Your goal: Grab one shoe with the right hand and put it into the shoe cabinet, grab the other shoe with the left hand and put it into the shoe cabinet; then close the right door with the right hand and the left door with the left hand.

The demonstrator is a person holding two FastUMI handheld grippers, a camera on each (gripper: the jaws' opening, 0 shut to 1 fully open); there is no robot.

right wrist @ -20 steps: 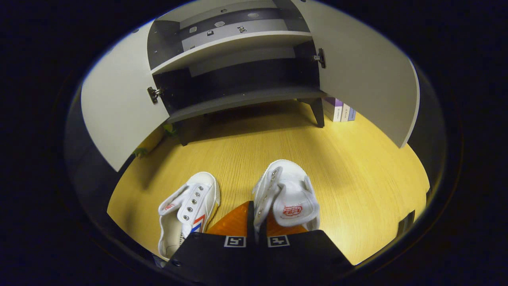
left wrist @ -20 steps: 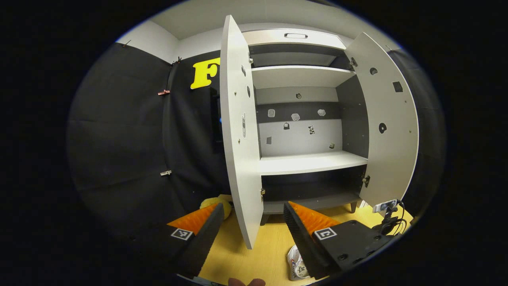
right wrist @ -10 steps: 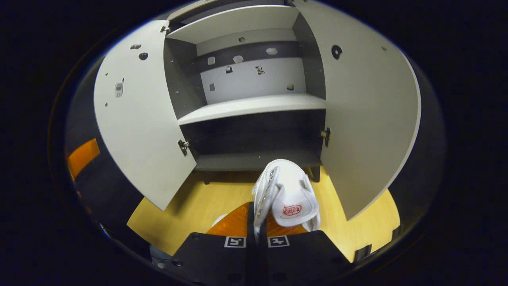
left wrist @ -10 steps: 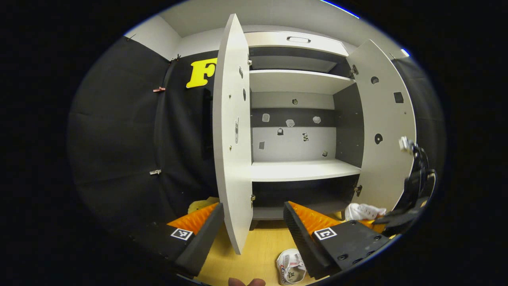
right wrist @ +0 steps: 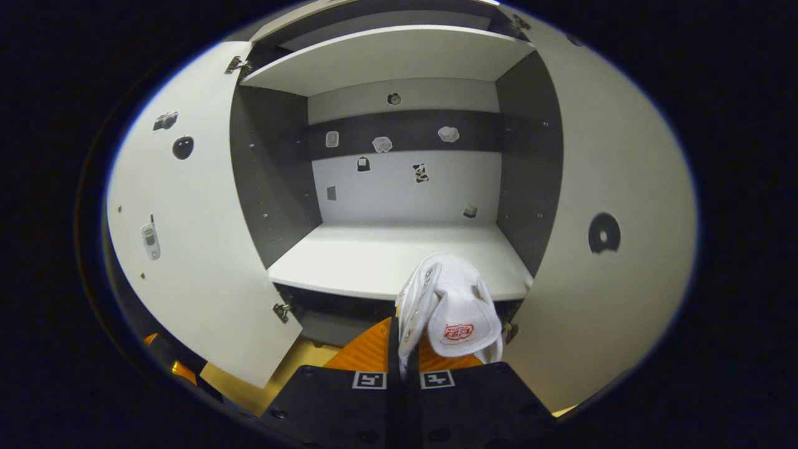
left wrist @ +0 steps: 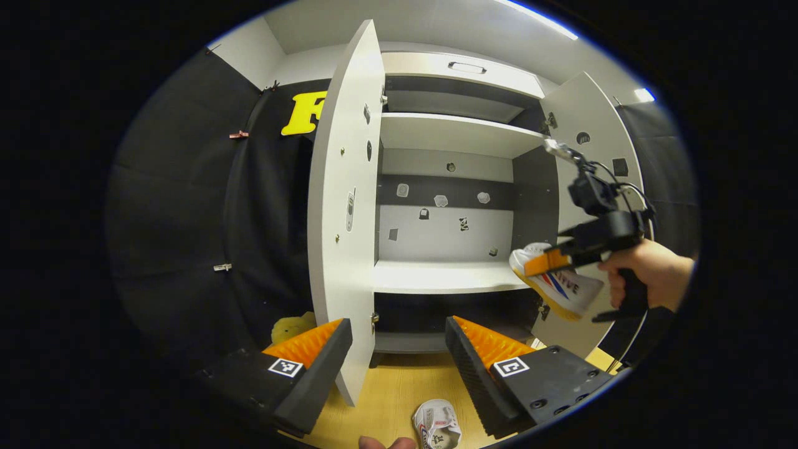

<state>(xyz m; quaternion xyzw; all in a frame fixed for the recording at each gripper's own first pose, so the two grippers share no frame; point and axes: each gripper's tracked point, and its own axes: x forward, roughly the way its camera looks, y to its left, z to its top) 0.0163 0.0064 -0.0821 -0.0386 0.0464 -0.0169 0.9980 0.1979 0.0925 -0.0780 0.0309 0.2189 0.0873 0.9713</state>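
Your right gripper (right wrist: 403, 349) pinches one shoe (right wrist: 450, 305) before the shelf (right wrist: 374, 259) at twelve o'clock — unplaced; left gripper (left wrist: 399, 349) spread; second shoe (left wrist: 436, 424) floored, doors open.

A: What do we see changed since a second ago?
B: The right gripper (right wrist: 402, 349) has gone up off the floor with the white shoe (right wrist: 450, 305) pinched at its side wall. Earlier we see that shoe on the wood floor beside its pair; now we see it hang in front of the middle shelf (right wrist: 386, 259) of the shoe cabinet (right wrist: 530, 156).
A: And in the left gripper view?
B: There we see the right gripper (left wrist: 548, 262) and the hand (left wrist: 648, 274) holding it come in from the lower right and climb to shelf height, shoe (left wrist: 558, 284) tilted toe-down by the right door (left wrist: 592, 118). The other shoe (left wrist: 436, 424) sits lower in that view now.
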